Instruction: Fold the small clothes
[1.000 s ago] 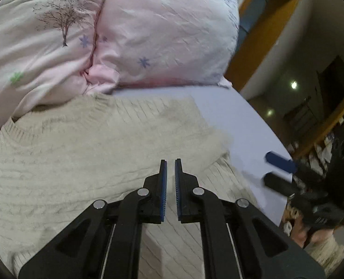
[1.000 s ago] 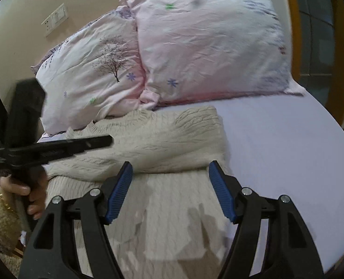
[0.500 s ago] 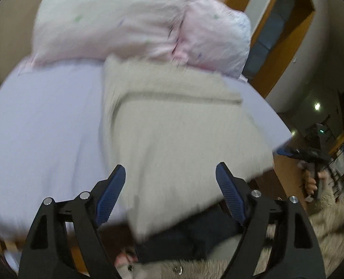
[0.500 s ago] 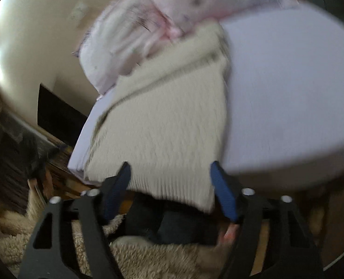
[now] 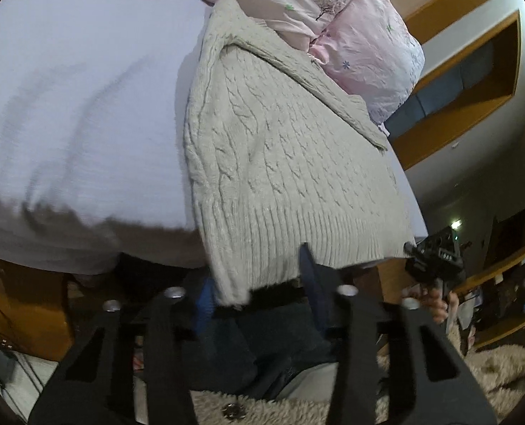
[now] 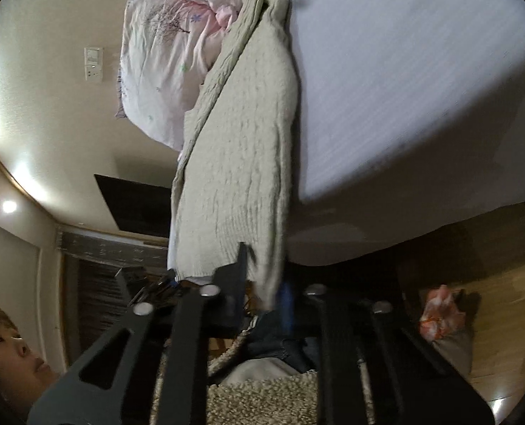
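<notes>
We work with a cream cable-knit sweater [image 5: 283, 163] that lies on the bed [image 5: 78, 106], its collar end against the pink pillows [image 5: 361, 35] far ahead of the tools and its ribbed hem hanging over the near bed edge.

State of the left tool [image 5: 258, 294]: the fingers stand apart, with the left hem corner of the sweater drooping between them. One blue pad shows beside the cloth. We judge the tool open and set around the corner, not yet clamped.

State of the right tool [image 6: 262, 283]: the fingers also stand apart, and the right hem corner hangs down into the gap. The frame is blurred here, so we cannot confirm contact with either finger; we read the tool as open.

Progress, as a judgement: the sleeves appear folded in already, since a band of knit lies across the top of the body just in front of the pillows, and the body forms a narrow, tidy panel. The remaining steps appear to be:

1. Close both tools on the hem corners.
2. Carry the hem forward, away from us, onto the upper half.
3. Release and flatten.

No other clothes are visible on the bed.
</notes>
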`<action>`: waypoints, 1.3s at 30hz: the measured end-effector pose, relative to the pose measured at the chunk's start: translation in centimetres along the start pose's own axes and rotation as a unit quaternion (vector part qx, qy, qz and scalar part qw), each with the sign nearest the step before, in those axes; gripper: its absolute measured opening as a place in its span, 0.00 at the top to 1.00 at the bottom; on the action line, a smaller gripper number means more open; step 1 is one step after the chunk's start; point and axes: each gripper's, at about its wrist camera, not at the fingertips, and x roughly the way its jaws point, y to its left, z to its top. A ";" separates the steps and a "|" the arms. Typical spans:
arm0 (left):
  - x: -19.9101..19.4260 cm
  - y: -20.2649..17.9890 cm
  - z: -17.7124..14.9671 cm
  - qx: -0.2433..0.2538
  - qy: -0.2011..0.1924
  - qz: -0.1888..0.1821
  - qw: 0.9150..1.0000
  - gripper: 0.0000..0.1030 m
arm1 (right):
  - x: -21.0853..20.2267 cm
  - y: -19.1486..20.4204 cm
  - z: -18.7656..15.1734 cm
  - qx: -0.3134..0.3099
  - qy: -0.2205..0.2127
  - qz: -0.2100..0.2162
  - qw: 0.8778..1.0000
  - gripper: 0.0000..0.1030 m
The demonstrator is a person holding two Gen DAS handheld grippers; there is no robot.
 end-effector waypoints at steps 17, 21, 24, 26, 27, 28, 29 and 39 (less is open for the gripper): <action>3.4 -6.4 26.6 0.005 -0.190 0.109 0.976 0.93 | 2.8 14.3 23.4 -0.192 -0.229 -0.126 0.946 0.94; 11.1 -4.6 30.7 -0.008 -0.139 0.155 0.978 0.93 | 7.4 8.5 28.3 -0.105 -0.198 -0.194 0.955 0.94; 13.2 -4.1 31.4 -0.023 -0.115 0.149 0.982 0.92 | 8.3 6.5 29.5 -0.075 -0.198 -0.208 0.955 0.93; 12.6 -4.1 31.7 -0.026 -0.112 0.124 0.986 0.86 | 8.0 7.4 29.6 -0.092 -0.213 -0.219 0.948 0.82; 12.1 -3.8 31.9 -0.029 -0.115 0.113 0.986 0.79 | 7.8 8.0 29.5 -0.104 -0.225 -0.226 0.942 0.57; 11.2 -3.6 32.0 -0.034 -0.122 0.103 0.987 0.59 | 7.2 8.8 28.9 -0.120 -0.253 -0.233 0.931 0.38; 9.8 -3.6 31.8 -0.039 -0.141 0.100 0.984 0.28 | 6.6 9.1 28.4 -0.131 -0.280 -0.238 0.921 0.07; 6.0 0.4 26.4 -0.062 -0.101 0.133 0.984 0.28 | 4.0 9.6 26.4 -0.166 -0.332 -0.170 0.913 0.02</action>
